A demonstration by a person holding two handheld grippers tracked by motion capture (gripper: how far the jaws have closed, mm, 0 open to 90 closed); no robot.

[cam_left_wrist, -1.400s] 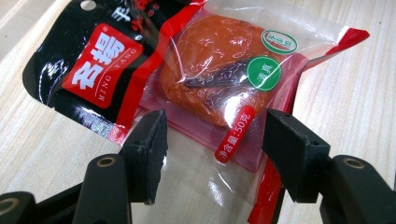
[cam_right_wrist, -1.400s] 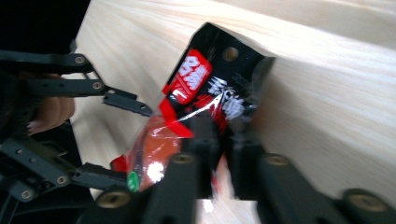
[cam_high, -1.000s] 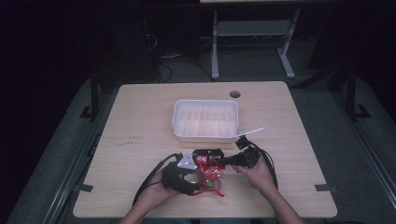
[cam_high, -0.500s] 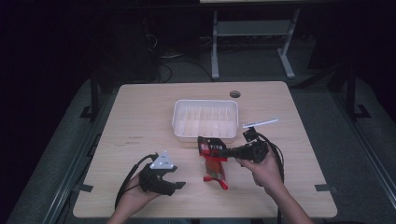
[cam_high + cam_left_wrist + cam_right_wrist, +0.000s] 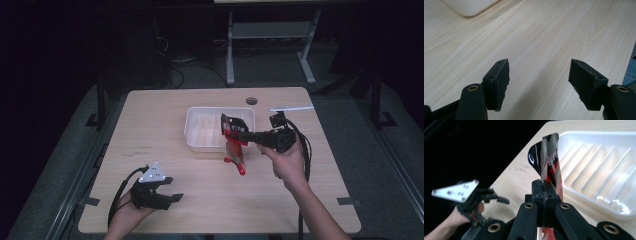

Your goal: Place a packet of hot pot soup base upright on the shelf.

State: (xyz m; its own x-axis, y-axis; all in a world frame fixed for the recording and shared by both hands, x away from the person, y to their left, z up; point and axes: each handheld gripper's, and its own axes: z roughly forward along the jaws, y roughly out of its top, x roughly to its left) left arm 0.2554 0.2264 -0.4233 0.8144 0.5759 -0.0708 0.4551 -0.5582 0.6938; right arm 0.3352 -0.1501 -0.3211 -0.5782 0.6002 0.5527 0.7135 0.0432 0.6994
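At centre frame the right gripper (image 5: pixel 242 136) clamps a red snack packet (image 5: pixel 234 142) hanging beside the white tray (image 5: pixel 200 135), while the left gripper (image 5: pixel 169 192) gapes empty at lower left.

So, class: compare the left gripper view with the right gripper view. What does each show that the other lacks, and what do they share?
Left gripper view alone: the left gripper, jaws open over bare table. Right gripper view alone: the right gripper shut on a red and black packet, with the left hand farther off. Shared: the white tray and the wooden tabletop.
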